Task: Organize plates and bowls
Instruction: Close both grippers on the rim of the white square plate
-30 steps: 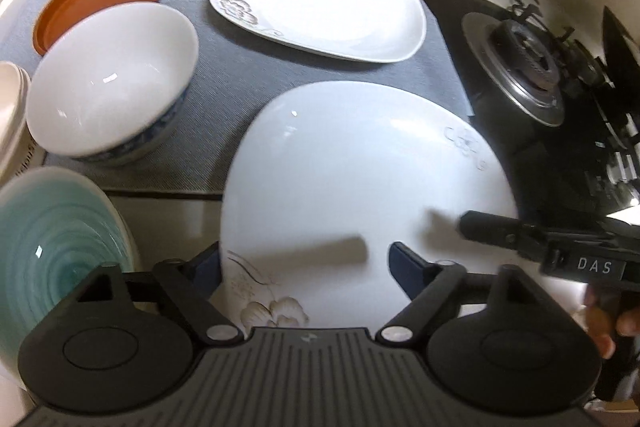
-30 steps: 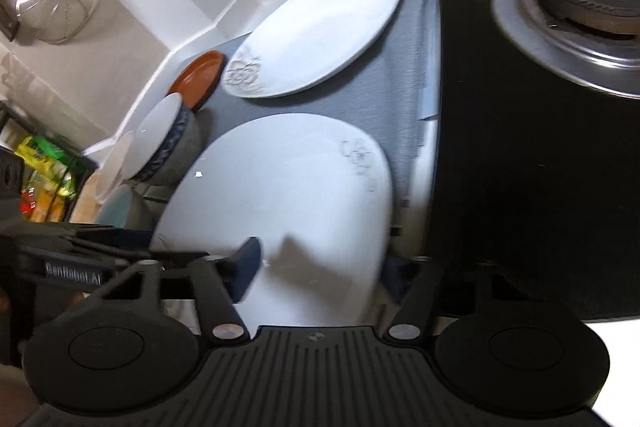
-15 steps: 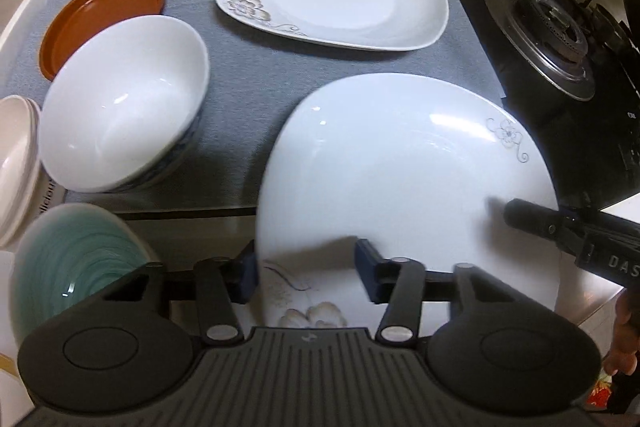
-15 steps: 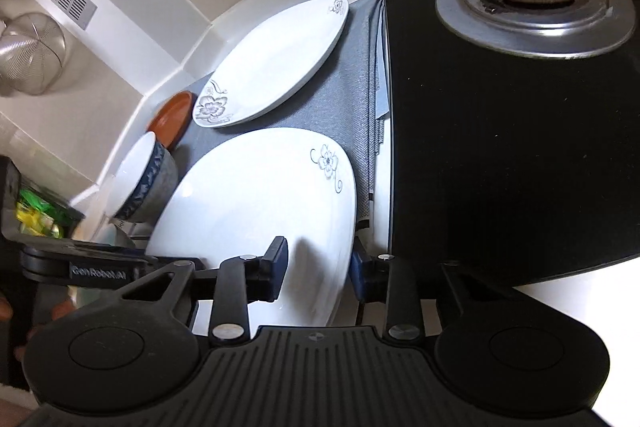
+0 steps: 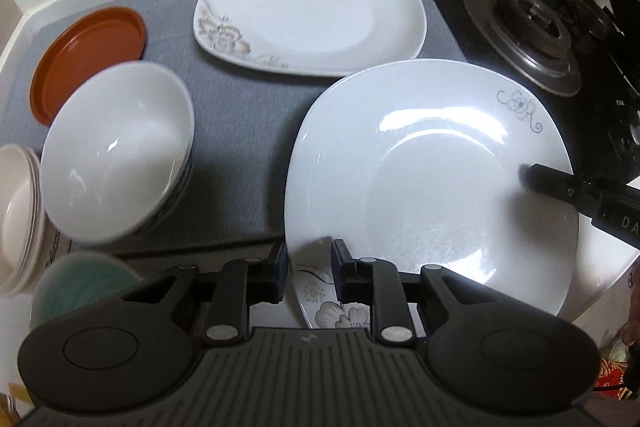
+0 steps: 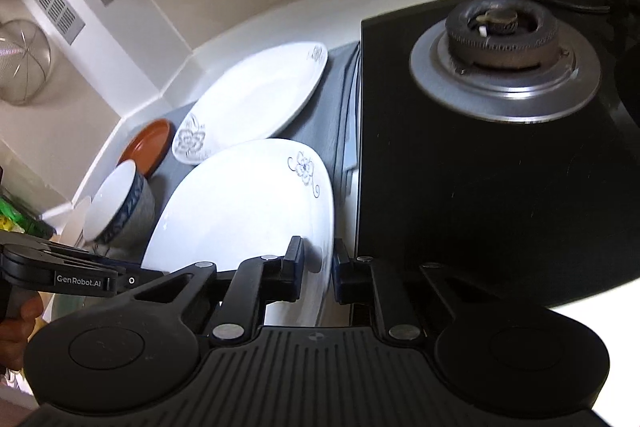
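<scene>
Two square white plates, three bowls and one brown dish are seen on the bench.
The near plate [image 5: 432, 179], flower-printed at its corners, is being clamped at opposite rims by the closing left tool [image 5: 308, 267] and right tool [image 6: 318, 269].

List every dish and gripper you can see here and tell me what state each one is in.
Near white plate: rim between both grippers' jaws, tilted.
Far white plate: lying flat on the grey mat, empty.
White bowl: tilted, empty.
Orange dish: on the mat, empty.
Teal bowl: blurred, partly hidden.
Left gripper: closing on the near plate's rim.
Right gripper: closing on the same plate's rim.
</scene>
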The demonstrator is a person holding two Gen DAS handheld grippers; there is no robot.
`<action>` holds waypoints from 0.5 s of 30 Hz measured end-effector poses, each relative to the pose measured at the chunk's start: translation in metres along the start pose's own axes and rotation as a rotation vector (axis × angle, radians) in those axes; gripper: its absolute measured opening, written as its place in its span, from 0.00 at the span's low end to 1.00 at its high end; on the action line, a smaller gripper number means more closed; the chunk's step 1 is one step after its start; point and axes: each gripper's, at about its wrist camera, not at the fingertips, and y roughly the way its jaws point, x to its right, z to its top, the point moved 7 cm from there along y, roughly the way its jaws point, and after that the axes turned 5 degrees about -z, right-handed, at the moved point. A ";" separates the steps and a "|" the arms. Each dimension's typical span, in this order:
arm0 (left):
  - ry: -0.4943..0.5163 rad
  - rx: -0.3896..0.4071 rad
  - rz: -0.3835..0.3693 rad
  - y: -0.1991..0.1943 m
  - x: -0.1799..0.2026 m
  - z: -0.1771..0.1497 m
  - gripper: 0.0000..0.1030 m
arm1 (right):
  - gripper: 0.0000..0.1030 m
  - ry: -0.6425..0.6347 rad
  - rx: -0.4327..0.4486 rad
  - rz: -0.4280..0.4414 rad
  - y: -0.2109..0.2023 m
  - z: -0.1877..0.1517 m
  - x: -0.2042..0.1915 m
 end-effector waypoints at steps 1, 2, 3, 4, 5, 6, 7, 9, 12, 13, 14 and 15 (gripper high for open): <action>0.002 0.000 -0.002 0.000 0.000 0.002 0.25 | 0.16 0.000 0.001 0.000 0.000 0.003 0.001; 0.001 0.000 -0.007 0.003 0.003 0.005 0.25 | 0.16 0.000 0.000 -0.002 0.001 0.004 0.001; -0.003 -0.003 -0.010 0.003 0.001 0.006 0.23 | 0.16 0.001 -0.003 -0.006 0.002 0.006 0.002; -0.007 -0.005 -0.015 0.002 0.000 0.008 0.23 | 0.16 0.004 -0.008 -0.010 0.003 0.007 0.002; -0.010 -0.002 -0.020 0.002 0.000 0.009 0.23 | 0.16 0.004 -0.012 -0.014 0.004 0.008 0.002; -0.009 0.004 -0.022 0.002 0.001 0.012 0.23 | 0.16 0.002 -0.016 -0.017 0.005 0.008 0.002; -0.006 0.012 -0.022 0.000 0.001 0.014 0.23 | 0.16 0.002 -0.018 -0.020 0.005 0.008 0.002; 0.003 0.032 -0.023 -0.001 0.001 0.020 0.23 | 0.15 0.005 -0.017 -0.021 0.003 0.009 0.000; 0.008 0.051 -0.036 -0.004 0.003 0.025 0.23 | 0.15 0.006 -0.010 -0.029 -0.002 0.011 0.000; 0.010 0.055 -0.042 -0.004 0.003 0.026 0.23 | 0.15 0.008 -0.007 -0.032 -0.003 0.012 0.001; 0.013 0.058 -0.044 -0.005 0.004 0.028 0.23 | 0.15 0.012 -0.004 -0.035 -0.004 0.014 0.002; 0.017 0.061 -0.045 -0.005 0.005 0.029 0.23 | 0.15 0.016 -0.002 -0.037 -0.005 0.015 0.002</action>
